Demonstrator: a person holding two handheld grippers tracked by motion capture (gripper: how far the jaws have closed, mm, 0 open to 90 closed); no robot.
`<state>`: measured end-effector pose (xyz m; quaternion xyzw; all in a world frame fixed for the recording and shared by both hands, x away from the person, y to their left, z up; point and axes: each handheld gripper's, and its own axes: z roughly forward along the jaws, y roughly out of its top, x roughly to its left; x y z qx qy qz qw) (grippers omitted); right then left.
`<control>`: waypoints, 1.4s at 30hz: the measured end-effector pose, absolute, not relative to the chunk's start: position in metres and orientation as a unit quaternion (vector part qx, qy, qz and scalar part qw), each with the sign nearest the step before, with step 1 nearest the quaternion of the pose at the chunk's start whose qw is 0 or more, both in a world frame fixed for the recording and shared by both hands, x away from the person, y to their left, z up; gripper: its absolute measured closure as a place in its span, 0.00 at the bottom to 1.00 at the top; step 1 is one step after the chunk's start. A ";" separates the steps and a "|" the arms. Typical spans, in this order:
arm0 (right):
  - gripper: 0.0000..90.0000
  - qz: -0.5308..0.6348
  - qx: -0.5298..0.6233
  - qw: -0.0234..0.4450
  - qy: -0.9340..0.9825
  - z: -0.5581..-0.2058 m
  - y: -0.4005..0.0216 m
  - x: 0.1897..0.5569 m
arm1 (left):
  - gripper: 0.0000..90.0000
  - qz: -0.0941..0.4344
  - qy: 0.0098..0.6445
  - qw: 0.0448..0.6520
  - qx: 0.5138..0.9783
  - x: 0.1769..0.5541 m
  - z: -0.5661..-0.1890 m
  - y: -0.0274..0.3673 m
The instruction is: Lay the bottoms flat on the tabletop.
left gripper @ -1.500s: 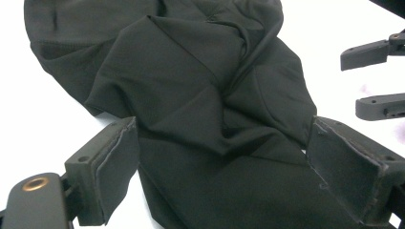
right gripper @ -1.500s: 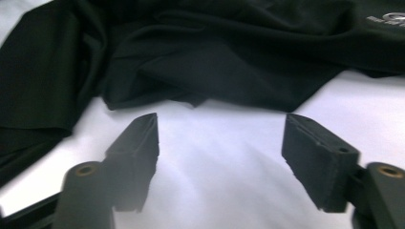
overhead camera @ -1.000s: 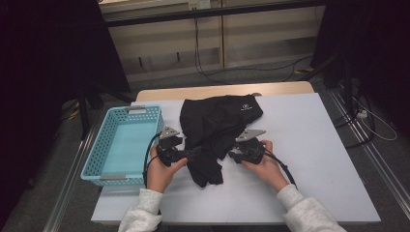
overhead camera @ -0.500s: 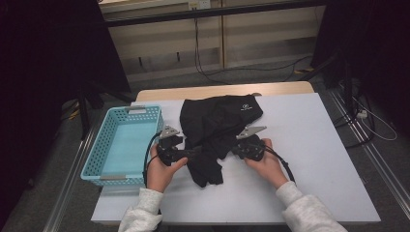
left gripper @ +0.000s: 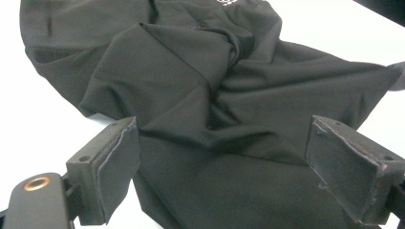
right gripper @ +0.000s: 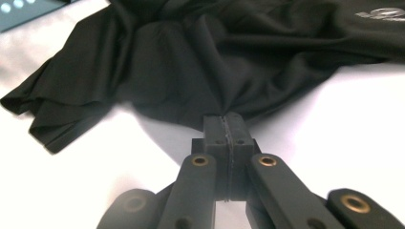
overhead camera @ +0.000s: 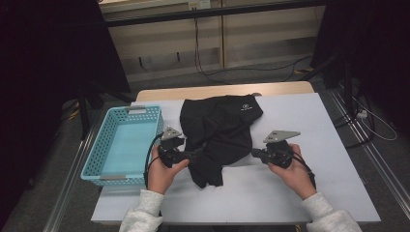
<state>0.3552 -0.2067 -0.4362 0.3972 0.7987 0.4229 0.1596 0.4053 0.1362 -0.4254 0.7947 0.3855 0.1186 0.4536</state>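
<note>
1. Black cloth, a soft piece of clothing [overhead camera: 220,133], lies crumpled in the middle of the white table [overhead camera: 333,159] in the high view. My two hands come up from the bottom, one on each side of it. My left claw [overhead camera: 196,153] points at the left edge of the cloth. My right claw [overhead camera: 255,153] is at the right edge. I come at it from both sides so I can pull it flat or fold it. A blue basket [overhead camera: 104,154] sits at the left side of the table, just beside the cloth. I think the cloth may go in there when it is neat, so the basket is kept close.

2. In the left gripper view, my left claw [left gripper: 222,157] is wide open. Its two pads [left gripper: 117,169] stand far apart and nothing is pinched. The dark cloth [left gripper: 229,109] lies between and past them, full of folds. I keep this claw open so it can take a good bite of the cloth.

3. In the right gripper view, my right claw [right gripper: 224,121] has just snapped tight. Its jaws press together with a thin bit of the cloth's edge [right gripper: 210,71] pinched at the tip. The cloth bunches up toward that spot, so I think I am tugging it. I hold the edge because that is the easy place to pull from.
</note>
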 end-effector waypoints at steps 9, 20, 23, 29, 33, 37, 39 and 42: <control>1.00 0.423 0.421 0.161 0.786 -0.437 -0.234 0.354 | 0.14 0.115 0.384 0.454 0.796 0.405 -0.427 0.137; 1.00 0.444 0.426 0.179 0.767 -0.419 -0.258 0.346 | 0.14 0.108 0.377 0.454 0.800 0.404 -0.427 0.133; 1.00 0.459 0.433 0.180 0.754 -0.412 -0.268 0.346 | 0.15 0.106 0.374 0.458 0.799 0.403 -0.426 0.132; 1.00 0.439 0.431 0.172 0.769 -0.425 -0.262 0.349 | 0.15 0.098 0.364 0.453 0.808 0.402 -0.428 0.126; 0.99 0.419 0.431 0.179 0.779 -0.432 -0.255 0.351 | 0.16 0.095 0.360 0.451 0.811 0.402 -0.430 0.124; 0.99 0.415 0.429 0.174 0.783 -0.437 -0.252 0.352 | 0.17 0.092 0.358 0.450 0.813 0.401 -0.431 0.122; 1.00 0.420 0.424 0.165 0.785 -0.439 -0.248 0.352 | 0.17 0.089 0.357 0.450 0.814 0.401 -0.432 0.120; 1.00 0.427 0.406 0.157 0.793 -0.437 -0.235 0.350 | 0.17 0.087 0.355 0.452 0.813 0.401 -0.431 0.117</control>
